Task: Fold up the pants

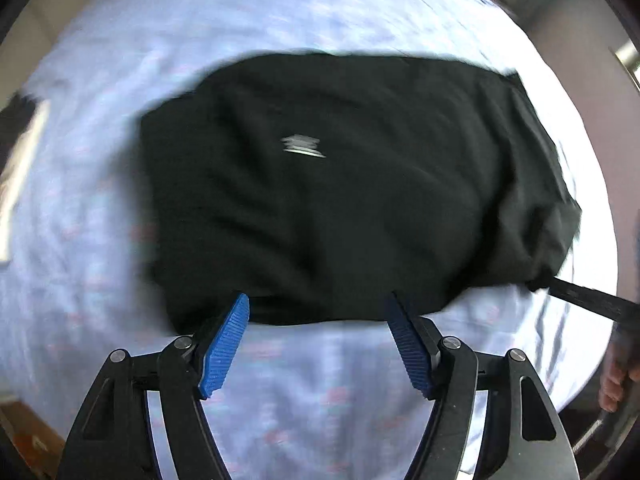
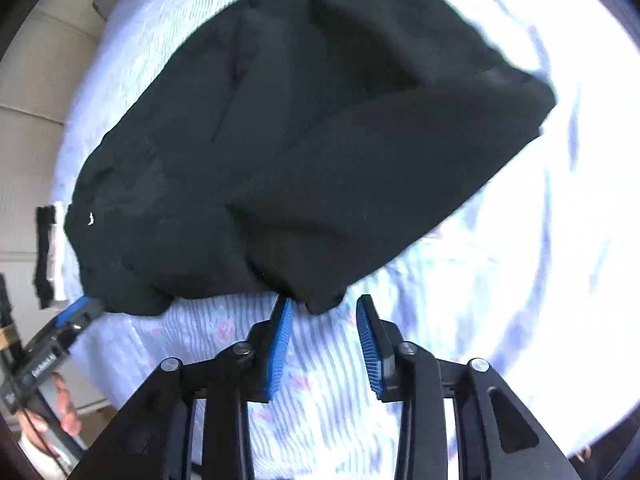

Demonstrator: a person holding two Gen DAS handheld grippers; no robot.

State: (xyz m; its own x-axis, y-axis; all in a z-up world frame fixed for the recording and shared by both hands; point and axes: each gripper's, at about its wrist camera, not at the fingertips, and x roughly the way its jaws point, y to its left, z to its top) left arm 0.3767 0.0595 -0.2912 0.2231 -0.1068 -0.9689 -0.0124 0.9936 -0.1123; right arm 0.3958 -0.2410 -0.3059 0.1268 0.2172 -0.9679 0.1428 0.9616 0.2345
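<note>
A pale blue striped bedsheet point(image 1: 100, 240) with faint pink flowers fills both views, its weave clearest in the right wrist view. On it lie the black pants point(image 1: 340, 184), folded into a thick, roughly rectangular bundle. Only the left wrist view shows a small white logo point(image 1: 302, 147) on the top layer; only the right wrist view shows a loose upper flap lying slantwise over the bundle and a black-and-white item point(image 2: 50, 256) past the sheet's edge.

The left gripper point(image 1: 318, 312) hangs over the bundle's near edge, its 2 blue pads spread wide, nothing between them. The right gripper point(image 2: 324, 308) sits at a near corner of the pants, jaws part-way apart and not pinching the cloth. Each view catches the other gripper at its margin, with a person's fingers point(image 2: 66, 404) behind.
</note>
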